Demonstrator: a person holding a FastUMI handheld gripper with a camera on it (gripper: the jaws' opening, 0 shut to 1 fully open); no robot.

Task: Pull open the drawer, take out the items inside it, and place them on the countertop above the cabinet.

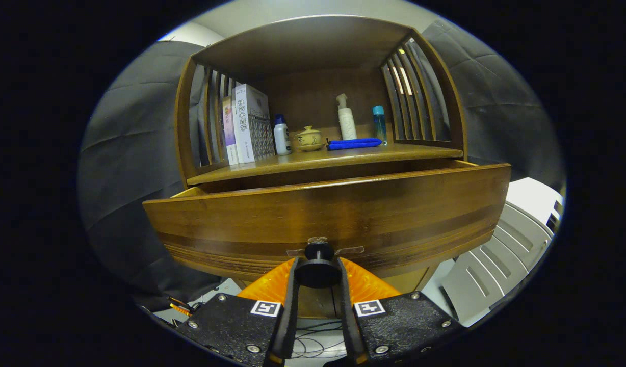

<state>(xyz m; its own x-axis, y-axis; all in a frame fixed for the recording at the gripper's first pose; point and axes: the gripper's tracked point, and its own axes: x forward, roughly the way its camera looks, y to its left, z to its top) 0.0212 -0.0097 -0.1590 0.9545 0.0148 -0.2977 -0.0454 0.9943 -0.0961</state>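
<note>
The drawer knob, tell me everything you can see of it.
The drawer knob is a dark, round knob on a short stem, fixed low on the middle of the wooden drawer front, over a small metal backplate. The drawer is pulled out. The hand-held gripper is shut on the knob, one finger pressing each side.
</note>
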